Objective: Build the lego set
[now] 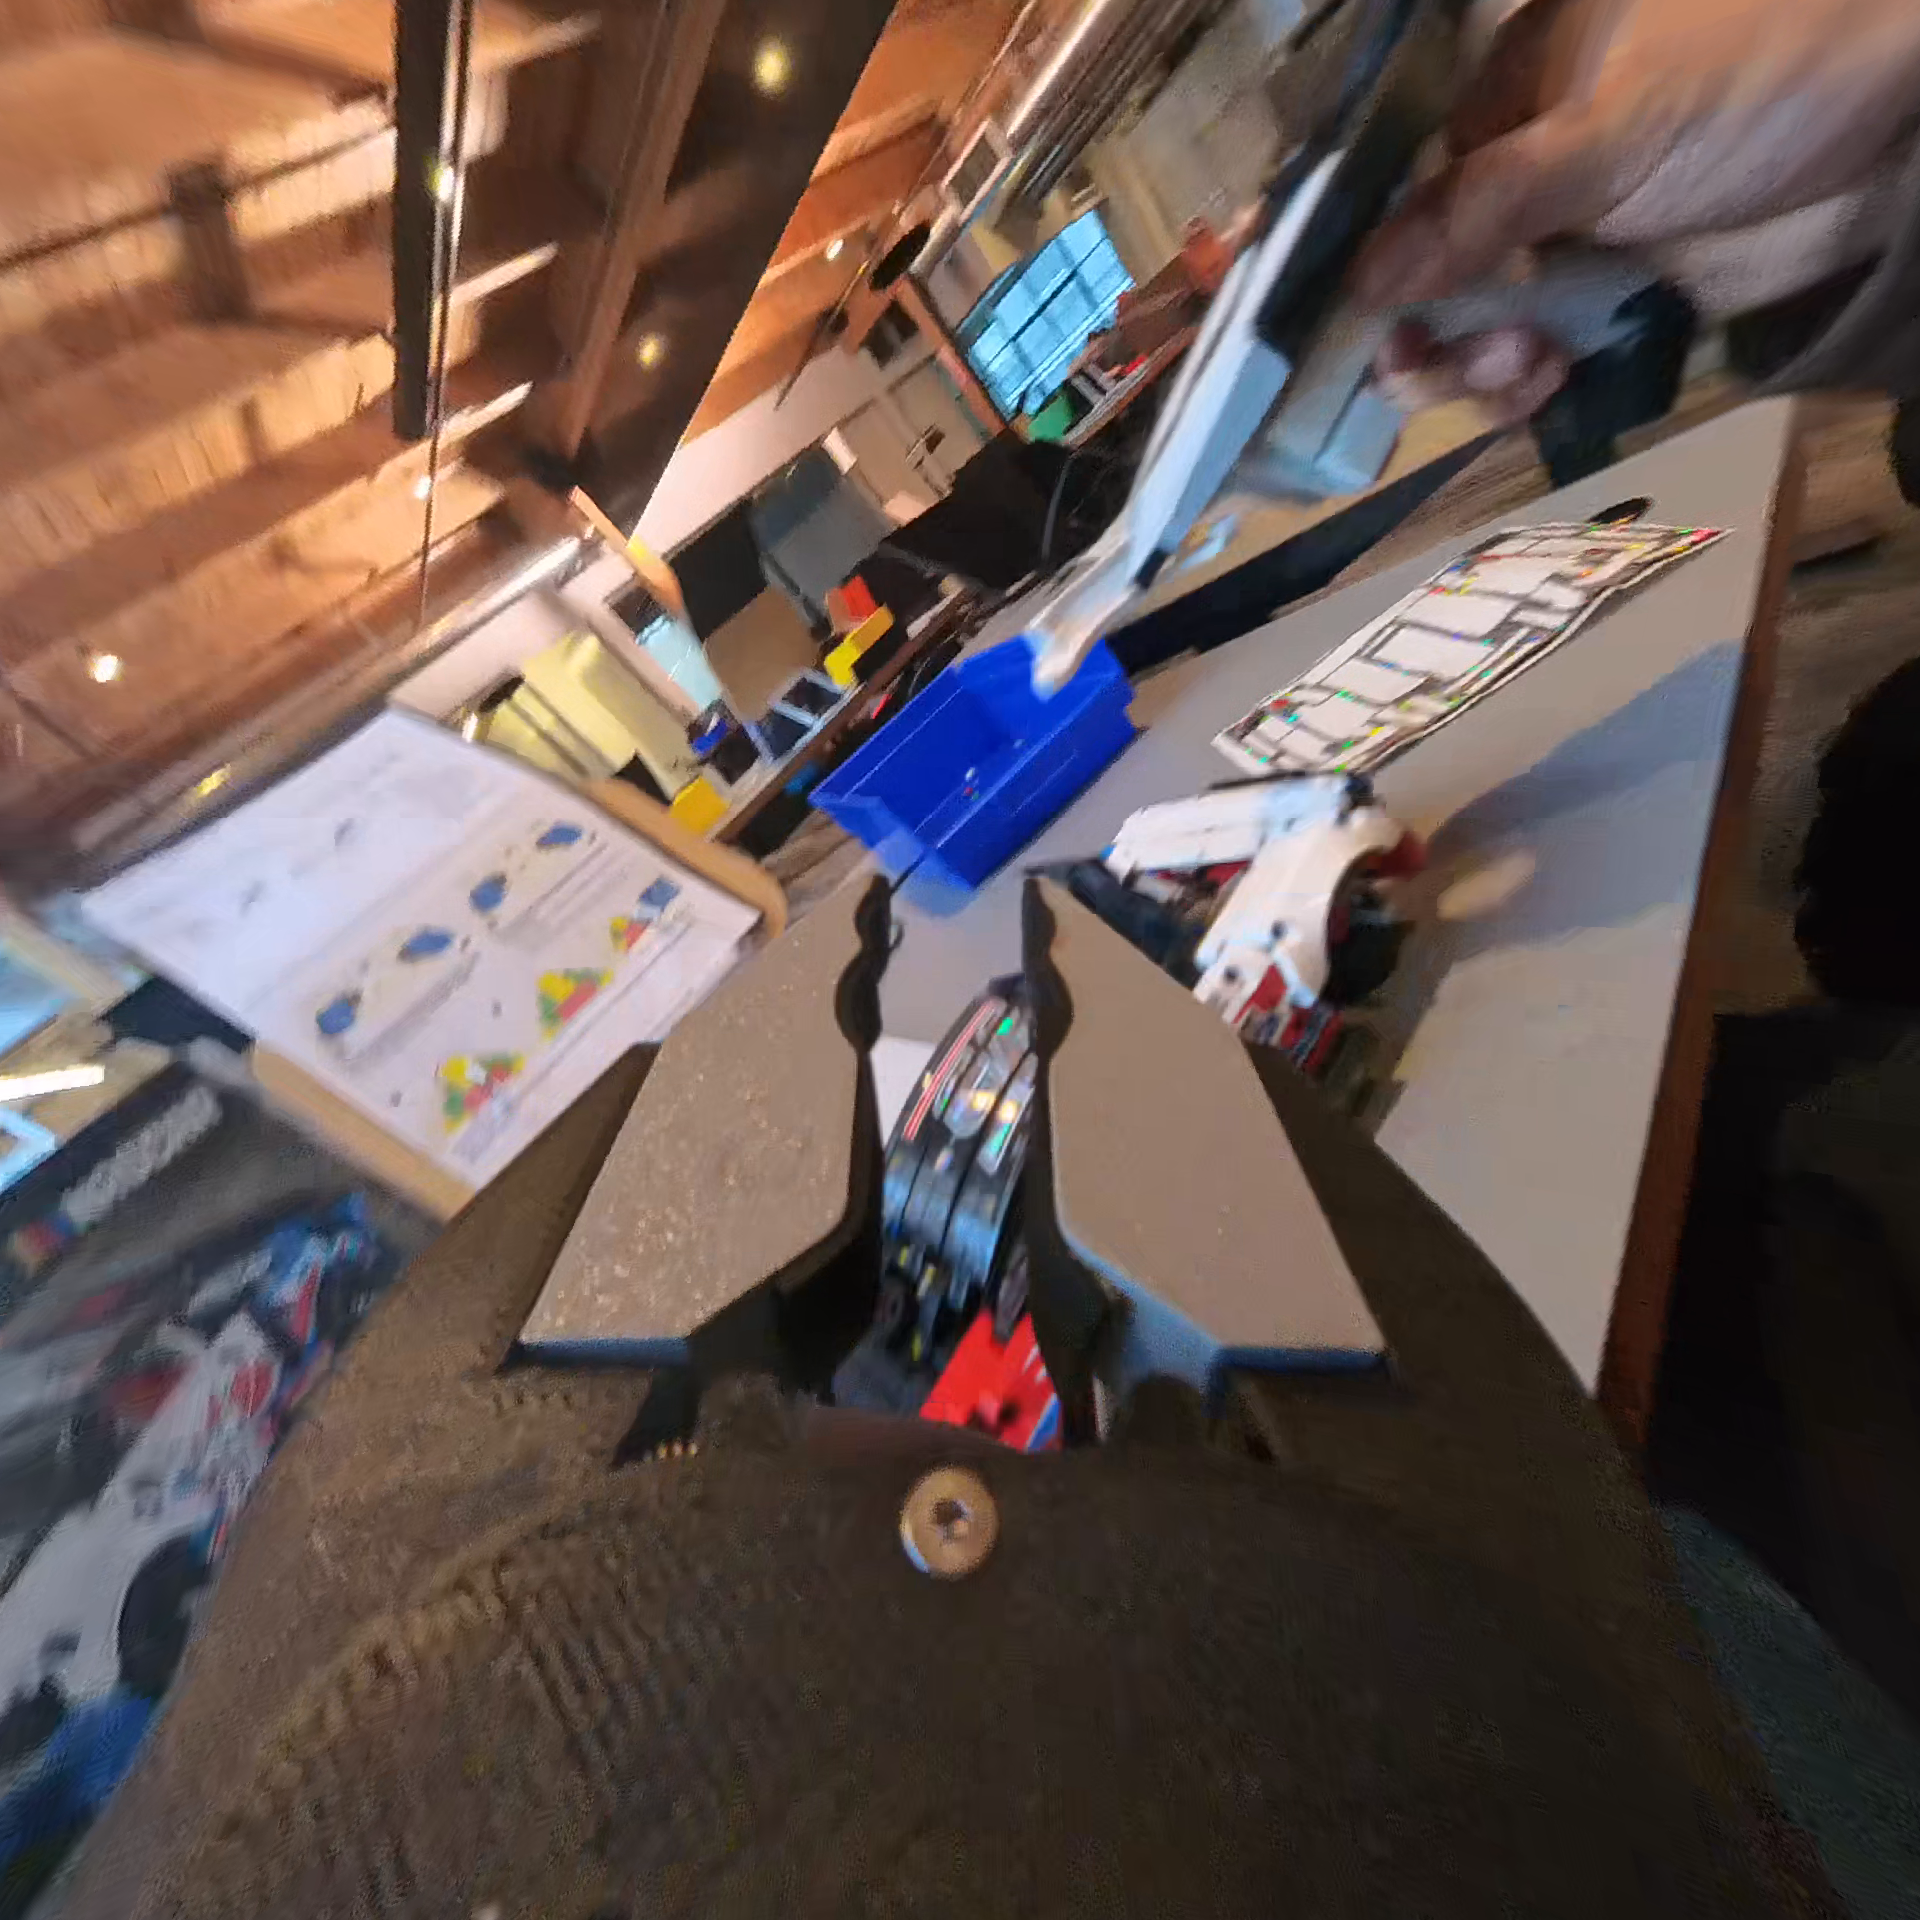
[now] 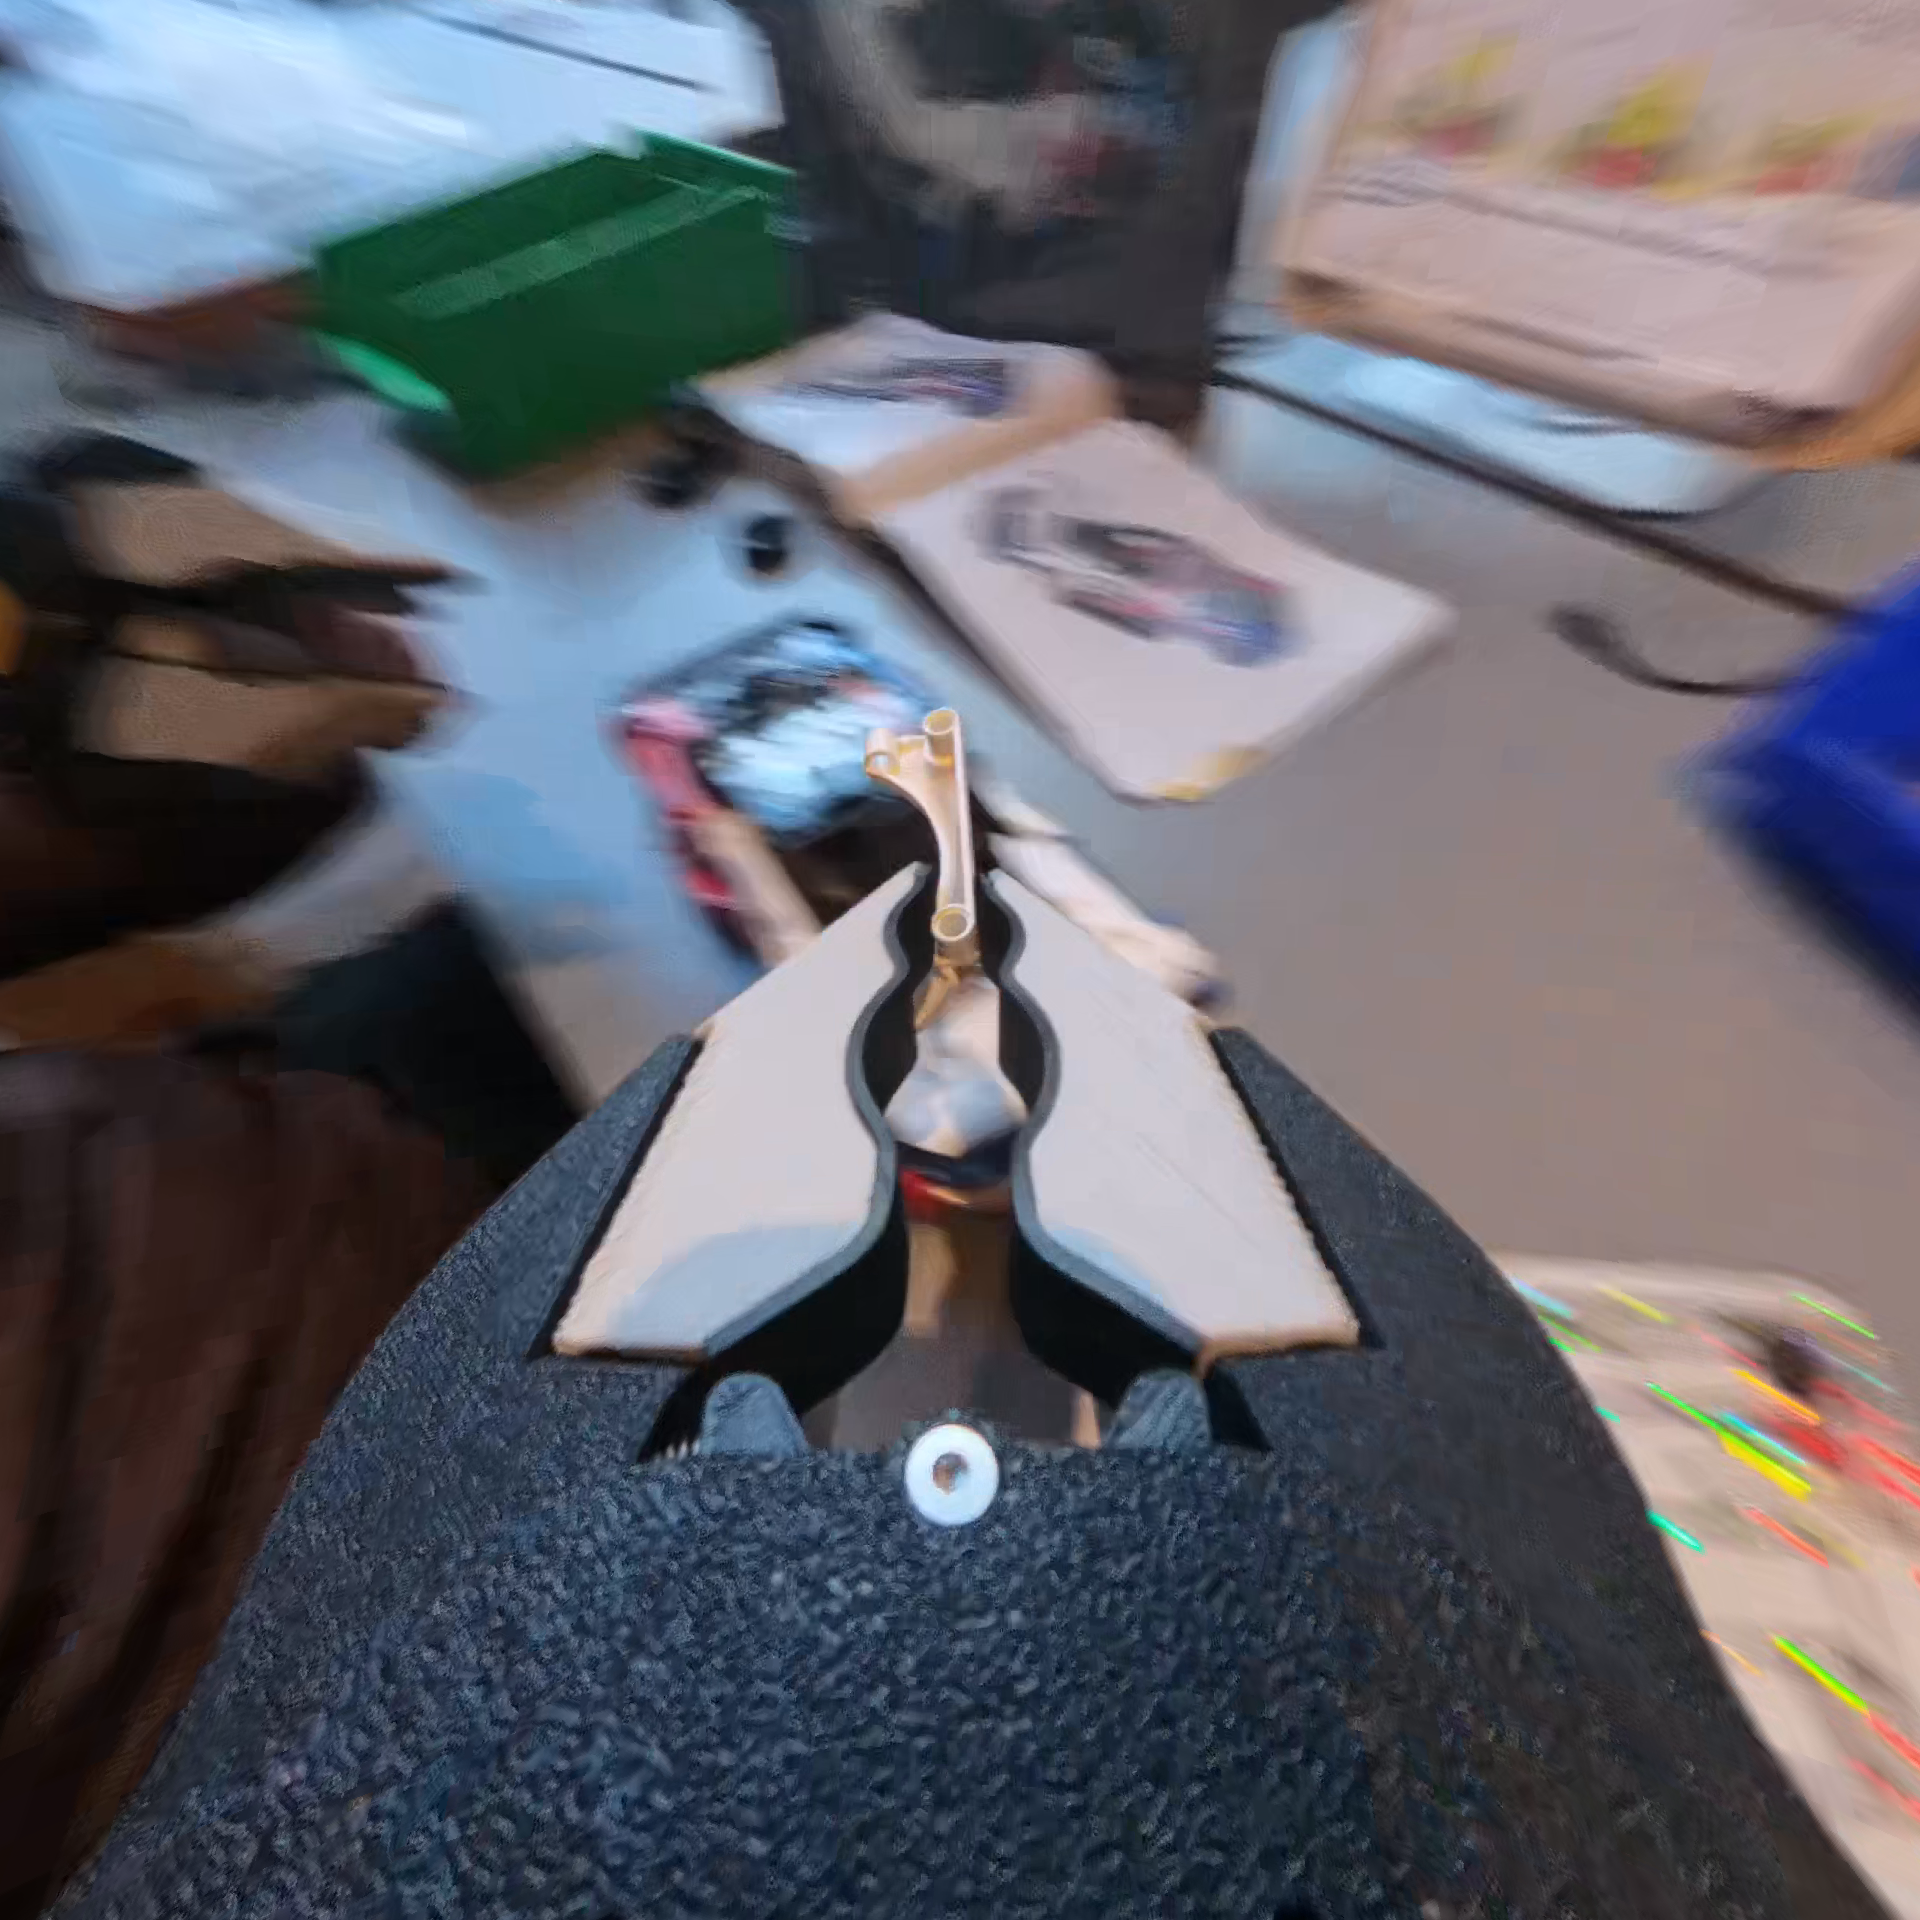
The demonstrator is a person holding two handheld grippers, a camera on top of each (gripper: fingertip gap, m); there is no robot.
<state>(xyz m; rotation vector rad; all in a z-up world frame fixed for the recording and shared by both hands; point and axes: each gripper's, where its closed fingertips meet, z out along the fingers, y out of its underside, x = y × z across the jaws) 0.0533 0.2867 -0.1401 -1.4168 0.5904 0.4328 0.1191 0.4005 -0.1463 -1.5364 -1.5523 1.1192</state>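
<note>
My left gripper [image 1: 956, 899] is shut on a black lego part with striped markings [image 1: 966, 1122]; a red piece [image 1: 997, 1371] shows below it between the fingers. A partly built white lego car [image 1: 1278, 904] lies on the grey table [image 1: 1558, 1039] just ahead to the right. My right gripper [image 2: 956, 878] is shut on a pale curved lego piece [image 2: 940, 810] that sticks out past the fingertips. In the left wrist view the right gripper [image 1: 1060, 655] shows blurred above the blue bin [image 1: 977, 769]. The car is blurred in the right wrist view [image 2: 769, 727].
An open instruction booklet [image 1: 416, 935] leans at the left. A sticker sheet [image 1: 1455, 644] lies at the far right of the table. The set's box [image 1: 156, 1403] is at lower left. A green bin [image 2: 561, 301], a blue bin [image 2: 1829, 790] and a booklet [image 2: 1164, 613] show blurred. There is about 15 centimeters between the tips of the two grippers.
</note>
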